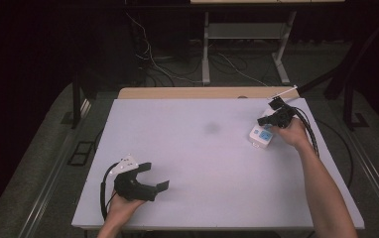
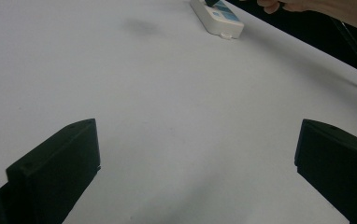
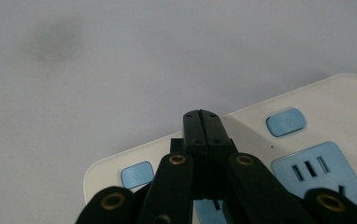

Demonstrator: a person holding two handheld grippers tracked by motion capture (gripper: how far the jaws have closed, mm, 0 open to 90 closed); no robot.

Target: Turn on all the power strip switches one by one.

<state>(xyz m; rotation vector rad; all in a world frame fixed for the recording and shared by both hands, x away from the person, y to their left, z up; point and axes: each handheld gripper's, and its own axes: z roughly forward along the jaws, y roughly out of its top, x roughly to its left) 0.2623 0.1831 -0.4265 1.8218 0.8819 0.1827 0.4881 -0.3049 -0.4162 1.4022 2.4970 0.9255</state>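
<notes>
A white power strip (image 1: 261, 136) with blue sockets and blue switch buttons lies at the right side of the white table (image 1: 197, 148). My right gripper (image 1: 267, 120) hovers right over it, jaws shut together with nothing between them. In the right gripper view the closed tips (image 3: 202, 116) sit above the strip (image 3: 335, 116), between two blue buttons (image 3: 286, 122). My left gripper (image 1: 155, 176) rests low at the front left of the table, open and empty. Its view shows the wide-apart black jaws, and the power strip (image 2: 216, 18) far off.
A faint grey smudge (image 1: 211, 128) marks the table's middle. A wooden edge (image 1: 197, 92) runs along the far side. Beyond it stand a desk frame (image 1: 242, 44) and loose cables (image 1: 177, 69) on the floor. The right gripper's cable (image 1: 312, 134) trails along the right forearm.
</notes>
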